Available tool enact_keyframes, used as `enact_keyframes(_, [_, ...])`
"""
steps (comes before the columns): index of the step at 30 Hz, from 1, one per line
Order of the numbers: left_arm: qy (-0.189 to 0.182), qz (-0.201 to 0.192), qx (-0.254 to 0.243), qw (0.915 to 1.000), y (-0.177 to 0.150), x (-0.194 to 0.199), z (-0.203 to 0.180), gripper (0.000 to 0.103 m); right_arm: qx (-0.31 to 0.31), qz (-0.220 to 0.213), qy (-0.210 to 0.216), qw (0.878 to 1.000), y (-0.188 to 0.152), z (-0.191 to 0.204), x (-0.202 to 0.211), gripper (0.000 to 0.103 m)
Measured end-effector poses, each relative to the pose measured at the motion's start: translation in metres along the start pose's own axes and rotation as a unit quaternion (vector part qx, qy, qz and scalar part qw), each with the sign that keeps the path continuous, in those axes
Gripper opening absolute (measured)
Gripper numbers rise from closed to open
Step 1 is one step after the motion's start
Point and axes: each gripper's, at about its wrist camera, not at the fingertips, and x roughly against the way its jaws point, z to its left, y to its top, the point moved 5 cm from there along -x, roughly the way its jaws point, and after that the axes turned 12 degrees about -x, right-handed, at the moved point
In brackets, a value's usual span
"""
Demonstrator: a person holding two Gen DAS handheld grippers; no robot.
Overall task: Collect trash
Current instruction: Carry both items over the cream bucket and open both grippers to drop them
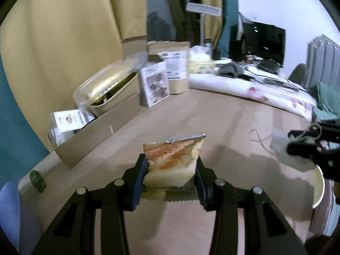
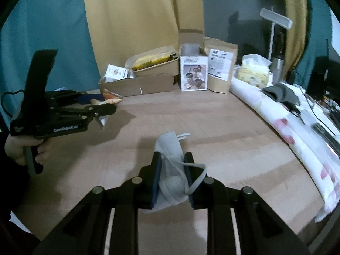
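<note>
Left gripper is closed on a snack wrapper, held above the table. Right gripper is clamped on a face mask. Only the left view shows a paper cup; only the right shows the person's hand.

Both wrist views low, sharing tabletop.
</note>
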Motion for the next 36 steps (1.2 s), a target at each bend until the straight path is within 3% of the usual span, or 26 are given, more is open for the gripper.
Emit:
enact_keyframes(12, [-0.004,-0.028,-0.033,0.999,-0.001,0.052,-0.074,0.042,-0.013,-0.017,-0.011,1.0,-0.048,-0.036,0.06,0.02])
enact_keyframes(36, [-0.082,-0.059,-0.079,0.9918,0.024,0.061,-0.232,0.042,-0.079,-0.042,-0.069,0.994,-0.138,-0.155,0.151,0.02])
